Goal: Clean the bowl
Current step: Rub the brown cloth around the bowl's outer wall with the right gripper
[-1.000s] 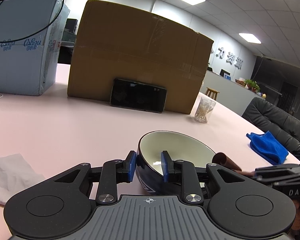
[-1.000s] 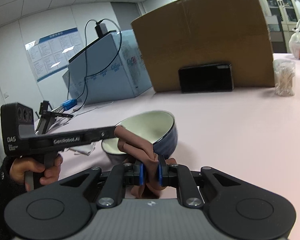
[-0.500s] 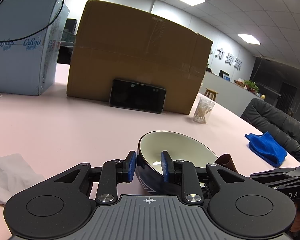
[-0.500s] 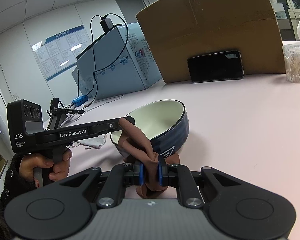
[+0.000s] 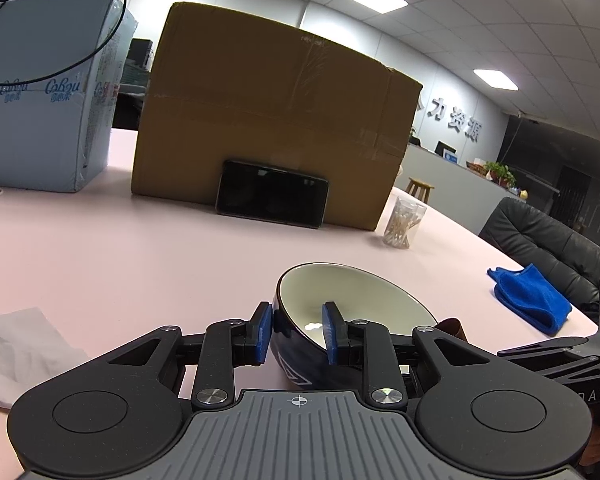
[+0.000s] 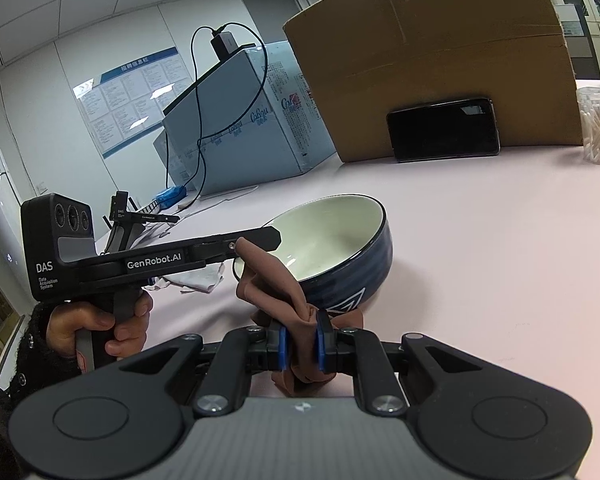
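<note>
One view shows blue cloth (image 5: 530, 300), other shows person's hand (image 6: 100, 324)

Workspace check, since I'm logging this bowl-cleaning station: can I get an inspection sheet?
Surface: pink table.
Job's things: tilted blue bowl; brown cloth at its rim.
Clutter: cardboard box, phone leaning on it, blue carton, cotton swab jar, blue towel, tissue.
Grippers: left gripper shut on bowl rim; right gripper shut on cloth.
Cables: black cable over carton.
Surroundings: office, black chair.
</note>
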